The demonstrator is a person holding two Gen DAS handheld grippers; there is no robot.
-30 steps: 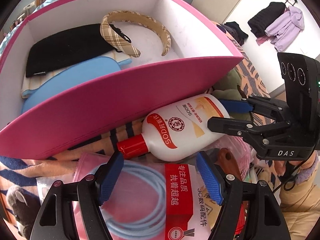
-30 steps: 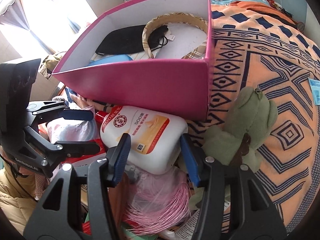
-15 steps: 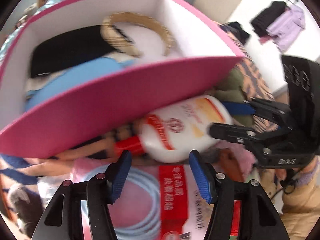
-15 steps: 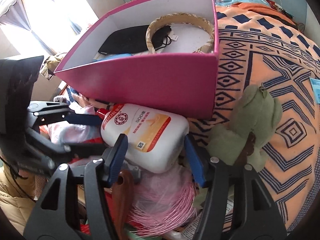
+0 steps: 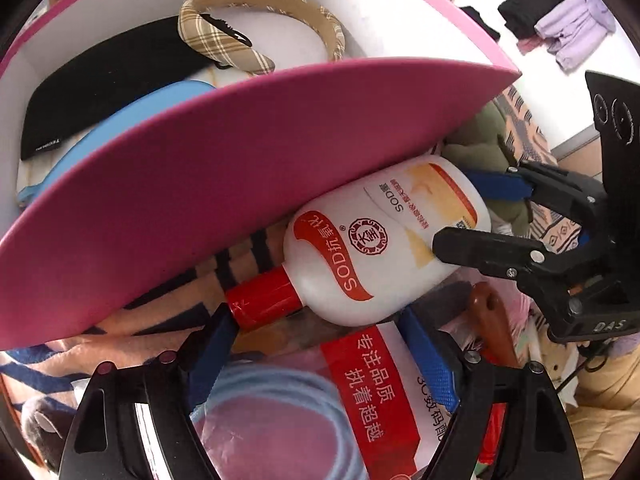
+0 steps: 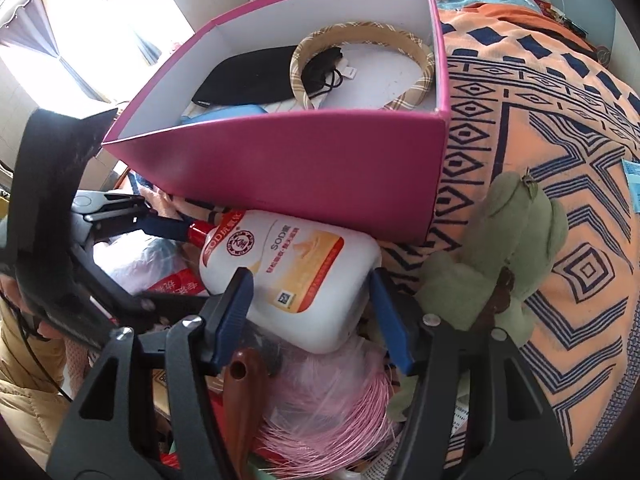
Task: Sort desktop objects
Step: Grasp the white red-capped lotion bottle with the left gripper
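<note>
The right gripper [image 6: 310, 316] straddles the base of the white bottle [image 6: 296, 280]; its jaws are opening, and the blue pads [image 6: 236, 312] stand just off the bottle's sides, so nothing is gripped. The left gripper [image 5: 320, 354] sits by the red cap [image 5: 262, 304], its jaws also opening, with only the cap's end reaching between the pads. The bottle lies on its side on the clutter, just in front of the pink box [image 6: 320, 168].

Judging by this, the step in hand is picking up the bottle to go in the box. The next move calls for one gripper to close firmly on the smooth body, then lift it over the near wall.

The bottle reads "SOD" beside a round red seal, with smaller Chinese print too fine to read. The red packet [image 5: 368, 384] below carries white Chinese characters. In the box, the black pouch [image 5: 100, 80] has a small white label I cannot make out, beside a plaid headband [image 5: 240, 48].
</note>
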